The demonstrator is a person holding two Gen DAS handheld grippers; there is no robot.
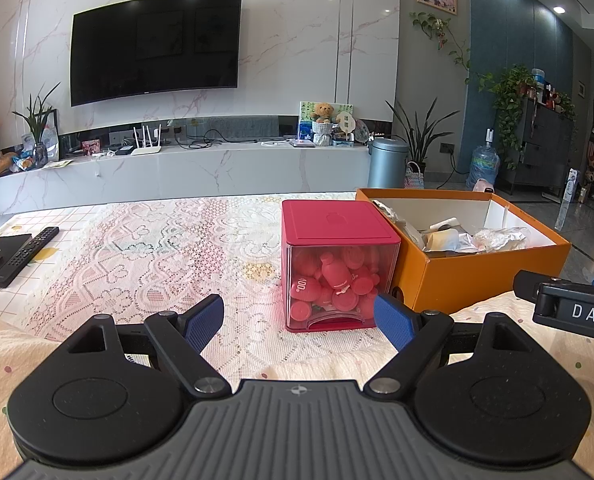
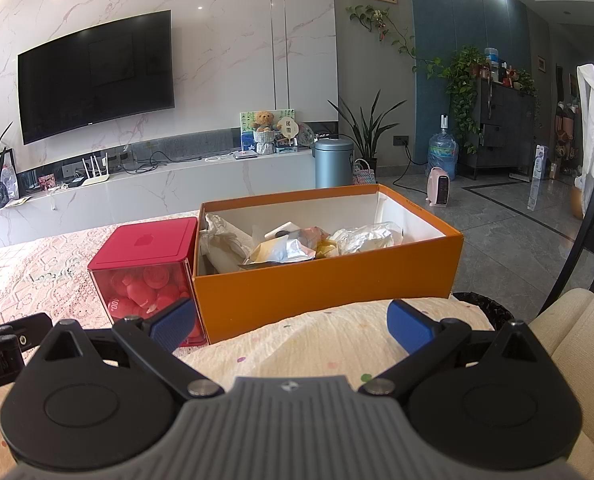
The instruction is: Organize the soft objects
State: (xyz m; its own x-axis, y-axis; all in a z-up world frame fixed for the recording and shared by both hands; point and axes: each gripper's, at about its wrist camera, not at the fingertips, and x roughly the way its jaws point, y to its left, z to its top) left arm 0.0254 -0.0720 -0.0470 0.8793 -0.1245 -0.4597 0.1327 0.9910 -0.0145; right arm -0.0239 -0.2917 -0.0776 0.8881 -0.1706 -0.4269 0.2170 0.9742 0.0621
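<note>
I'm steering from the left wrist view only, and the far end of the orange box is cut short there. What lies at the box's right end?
Observer: A crumpled silvery bag lies near the right end of the orange box, with bare white wall past it.
Operator: Is the right gripper holding anything?
Observer: No. The right gripper is open over a cream quilt, with nothing between its blue pads.
Operator: What is right of the box, off the table?
Observer: The rim of a black-lined bin shows just past the box's near right corner.
</note>
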